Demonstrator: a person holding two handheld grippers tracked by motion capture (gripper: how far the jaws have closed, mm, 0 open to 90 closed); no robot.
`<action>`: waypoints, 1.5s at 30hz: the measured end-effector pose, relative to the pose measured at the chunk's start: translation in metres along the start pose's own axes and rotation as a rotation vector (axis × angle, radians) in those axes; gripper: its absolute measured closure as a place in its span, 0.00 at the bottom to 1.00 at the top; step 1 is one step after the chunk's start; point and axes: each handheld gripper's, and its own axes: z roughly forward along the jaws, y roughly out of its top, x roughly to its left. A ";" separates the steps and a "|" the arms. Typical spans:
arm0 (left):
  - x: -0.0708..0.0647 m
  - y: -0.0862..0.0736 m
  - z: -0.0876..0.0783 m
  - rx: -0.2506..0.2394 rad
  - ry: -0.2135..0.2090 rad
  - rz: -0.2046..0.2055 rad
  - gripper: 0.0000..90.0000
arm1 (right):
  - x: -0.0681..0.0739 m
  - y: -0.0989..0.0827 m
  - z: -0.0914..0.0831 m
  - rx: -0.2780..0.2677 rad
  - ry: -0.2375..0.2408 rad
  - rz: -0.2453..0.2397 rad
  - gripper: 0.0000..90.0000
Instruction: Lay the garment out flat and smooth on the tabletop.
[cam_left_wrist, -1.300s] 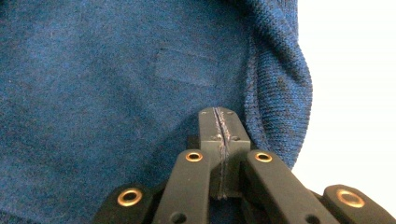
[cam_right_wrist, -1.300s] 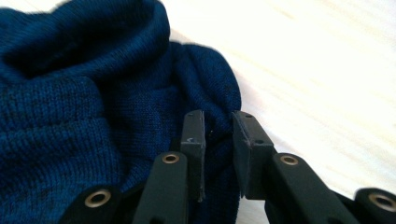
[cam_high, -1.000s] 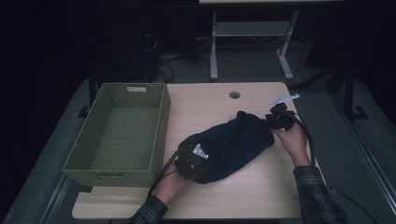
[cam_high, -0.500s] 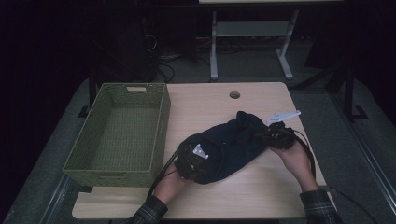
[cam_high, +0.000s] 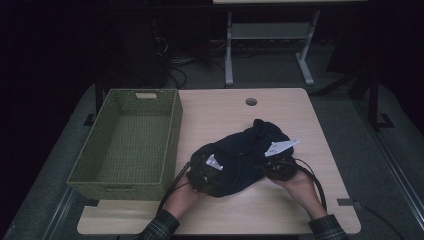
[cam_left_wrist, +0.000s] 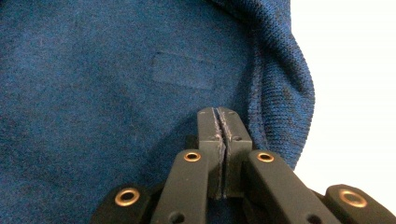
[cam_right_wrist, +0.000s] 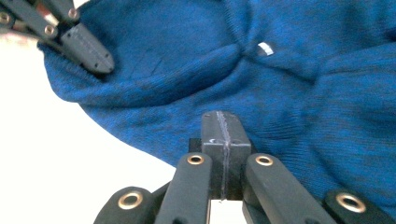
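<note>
Left tongs rested on the left end of the dark blue knitted garment, near the front edge of the bench. In the left gripper view the left tongs had both jaws pressed flat together, with a thin line of blue cloth visible along the seam between the pads; they lay against the knit surface beside a ribbed hem fold. Whether that cloth was truly pinched could not be told with certainty.

Right tongs sat at the right end of the garment, toward the front right of the bench, with a hand behind them. In the right gripper view the right tongs had just been closing and stood fully closed, jaws meeting along a single seam, with no cloth seen between them. Their tips lay over the lower edge of the garment, where the knit met the bare bench top.

The garment lay bunched in a heap on the right half of the bench, with a white tag on its upper right side. A green woven basket stood along the left edge of the bench, just beside the garment and apart from both tongs.
</note>
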 end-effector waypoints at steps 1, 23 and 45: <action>0.000 0.000 0.000 0.000 0.000 0.000 0.98 | 0.002 0.000 0.003 0.003 0.007 -0.004 1.00; 0.007 0.021 -0.011 -0.013 -0.018 0.012 0.99 | 0.011 -0.006 0.032 0.066 0.041 -0.030 1.00; 0.082 0.120 0.005 -0.036 0.140 -0.026 1.00 | 0.012 -0.007 0.032 0.064 0.038 -0.035 1.00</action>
